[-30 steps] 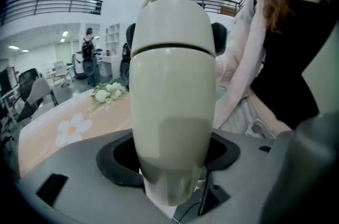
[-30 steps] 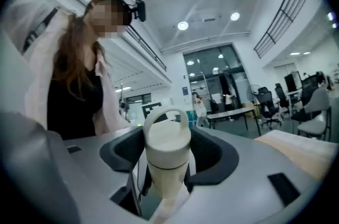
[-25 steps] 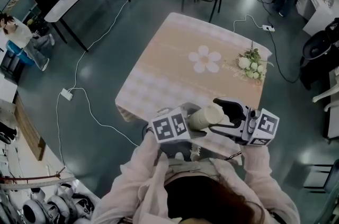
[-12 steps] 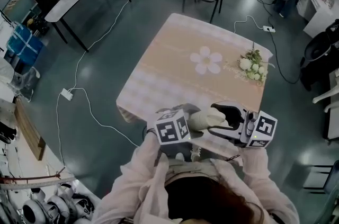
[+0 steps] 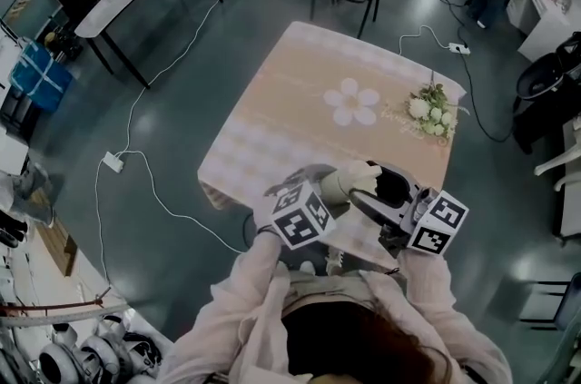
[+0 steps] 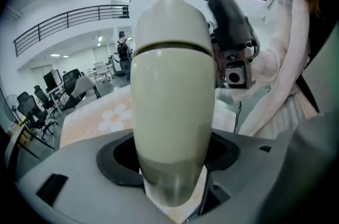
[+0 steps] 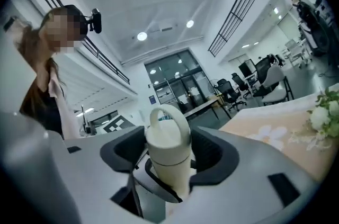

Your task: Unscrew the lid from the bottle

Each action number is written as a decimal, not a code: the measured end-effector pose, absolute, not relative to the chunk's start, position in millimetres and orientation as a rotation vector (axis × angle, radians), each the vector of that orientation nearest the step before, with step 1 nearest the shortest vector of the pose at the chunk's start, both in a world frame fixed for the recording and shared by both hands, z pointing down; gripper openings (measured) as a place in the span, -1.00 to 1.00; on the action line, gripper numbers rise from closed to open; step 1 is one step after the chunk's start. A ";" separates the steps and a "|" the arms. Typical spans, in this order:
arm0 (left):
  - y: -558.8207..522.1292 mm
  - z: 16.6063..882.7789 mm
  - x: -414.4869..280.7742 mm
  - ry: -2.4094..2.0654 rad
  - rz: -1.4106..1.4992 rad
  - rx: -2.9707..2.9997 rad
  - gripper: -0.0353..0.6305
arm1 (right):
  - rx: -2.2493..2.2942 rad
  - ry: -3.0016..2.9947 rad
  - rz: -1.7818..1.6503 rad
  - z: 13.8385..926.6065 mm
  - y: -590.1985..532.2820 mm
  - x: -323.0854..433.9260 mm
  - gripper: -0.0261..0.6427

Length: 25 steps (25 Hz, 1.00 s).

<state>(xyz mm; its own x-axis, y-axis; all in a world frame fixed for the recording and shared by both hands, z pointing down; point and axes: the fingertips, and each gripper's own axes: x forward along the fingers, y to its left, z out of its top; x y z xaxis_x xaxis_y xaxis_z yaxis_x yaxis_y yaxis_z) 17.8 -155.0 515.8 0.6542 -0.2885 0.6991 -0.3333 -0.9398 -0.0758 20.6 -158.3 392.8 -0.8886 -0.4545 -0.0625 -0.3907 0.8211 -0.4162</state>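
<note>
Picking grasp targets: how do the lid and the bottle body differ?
The lid carries a loop handle; the bottle body is plain. The lid is short and domed; the bottle body is much longer, with near-straight sides. Both are the same cream colour.

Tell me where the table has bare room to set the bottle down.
The table is bare across its left half, from the flower print to the left edge, and in the middle below the print. Crowded: the right edge by the white bouquet, and the near edge under the bottle.
</note>
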 end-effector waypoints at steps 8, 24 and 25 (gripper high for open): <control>-96.1 502.3 27.0 0.081 1.120 2.894 0.06 | -0.089 3.031 -0.162 371.1 -103.8 15.4 -0.09; -129.7 497.0 27.5 -0.187 1.105 2.871 0.06 | -0.478 2.962 -0.389 373.9 -141.0 12.3 -0.04; -121.2 493.7 27.9 -0.087 1.095 2.885 0.06 | -0.378 2.989 -0.314 370.2 -132.3 10.5 -0.04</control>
<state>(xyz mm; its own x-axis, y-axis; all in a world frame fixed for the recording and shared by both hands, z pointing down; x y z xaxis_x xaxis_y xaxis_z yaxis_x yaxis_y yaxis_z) 27.9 -121.2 493.7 0.7471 -0.0334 0.6639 -0.0722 -0.9969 0.0311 10.5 -132.3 370.2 -0.9626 -0.2572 -0.0852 -0.2339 0.9476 -0.2177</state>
